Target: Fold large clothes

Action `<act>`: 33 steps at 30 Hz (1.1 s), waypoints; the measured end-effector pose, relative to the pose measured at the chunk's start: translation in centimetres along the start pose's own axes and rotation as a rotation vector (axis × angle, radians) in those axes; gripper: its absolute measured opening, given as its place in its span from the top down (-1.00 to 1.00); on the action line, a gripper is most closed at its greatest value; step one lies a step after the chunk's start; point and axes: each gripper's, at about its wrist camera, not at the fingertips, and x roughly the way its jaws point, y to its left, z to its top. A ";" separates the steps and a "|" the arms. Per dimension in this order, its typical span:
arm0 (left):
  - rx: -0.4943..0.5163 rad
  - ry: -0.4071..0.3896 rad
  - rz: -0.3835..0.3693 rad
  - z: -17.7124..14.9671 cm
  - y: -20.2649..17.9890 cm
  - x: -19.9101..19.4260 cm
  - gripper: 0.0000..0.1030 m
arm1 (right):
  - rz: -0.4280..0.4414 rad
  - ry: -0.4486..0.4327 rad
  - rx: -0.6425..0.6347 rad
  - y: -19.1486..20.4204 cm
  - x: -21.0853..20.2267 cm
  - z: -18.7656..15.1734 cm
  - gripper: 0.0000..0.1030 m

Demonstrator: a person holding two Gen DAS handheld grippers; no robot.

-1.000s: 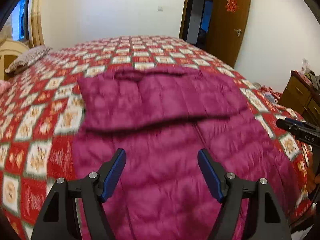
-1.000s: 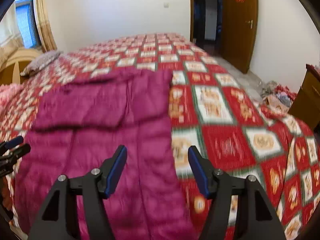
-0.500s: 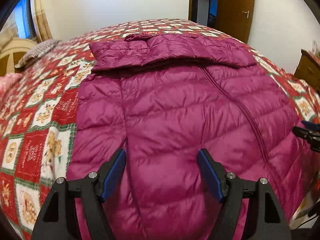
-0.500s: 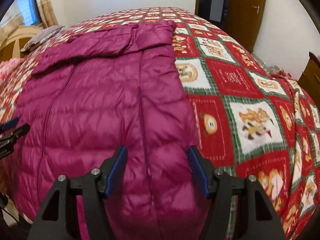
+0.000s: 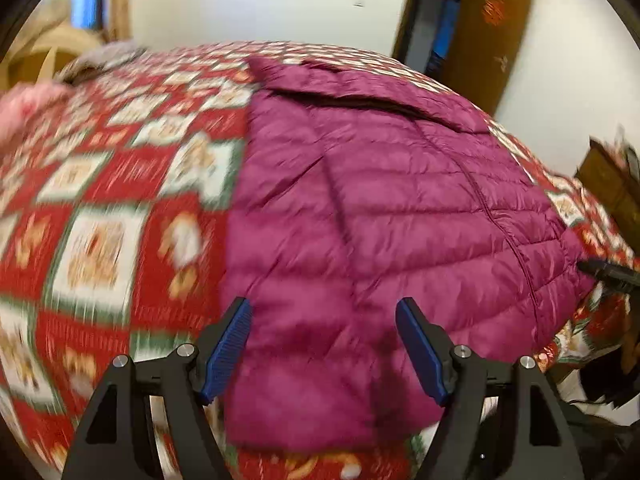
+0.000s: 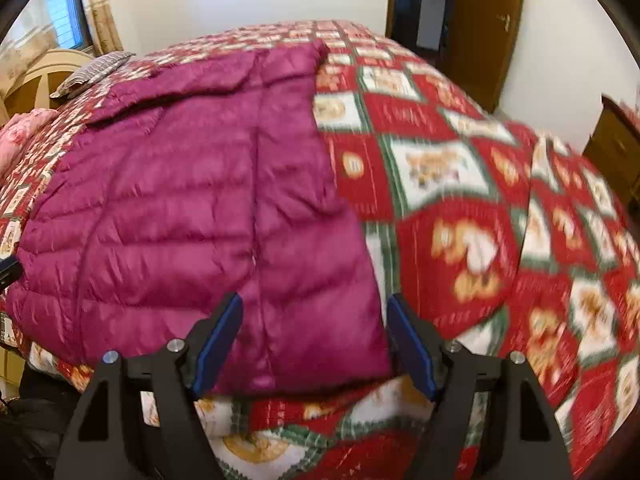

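Note:
A large magenta quilted down jacket lies flat on a bed, its sleeves folded across the far end. It also shows in the right wrist view. My left gripper is open over the jacket's near left hem corner, holding nothing. My right gripper is open over the near right hem corner, holding nothing. The right gripper's tip shows at the right edge of the left wrist view.
The bed carries a red, white and green patterned quilt. A striped pillow and headboard are at the far left. A brown door and a wooden dresser stand to the right.
Both grippers have dropped lower and pulled back to the jacket's near hem, the left shifting to the left corner and the right to the right corner. Both stay open.

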 end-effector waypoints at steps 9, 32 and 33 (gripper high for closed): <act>-0.063 0.035 0.012 -0.7 1.5 0.0 -0.45 | -0.005 0.000 -0.004 0.2 0.3 -1.1 -0.49; 0.000 0.121 0.139 -2.0 -0.8 0.1 -0.49 | 0.096 -0.006 -0.058 1.8 -0.2 -1.5 0.60; 0.000 0.121 0.133 -2.0 -0.9 0.1 -0.49 | 0.107 -0.012 -0.049 1.7 -0.4 -1.4 0.60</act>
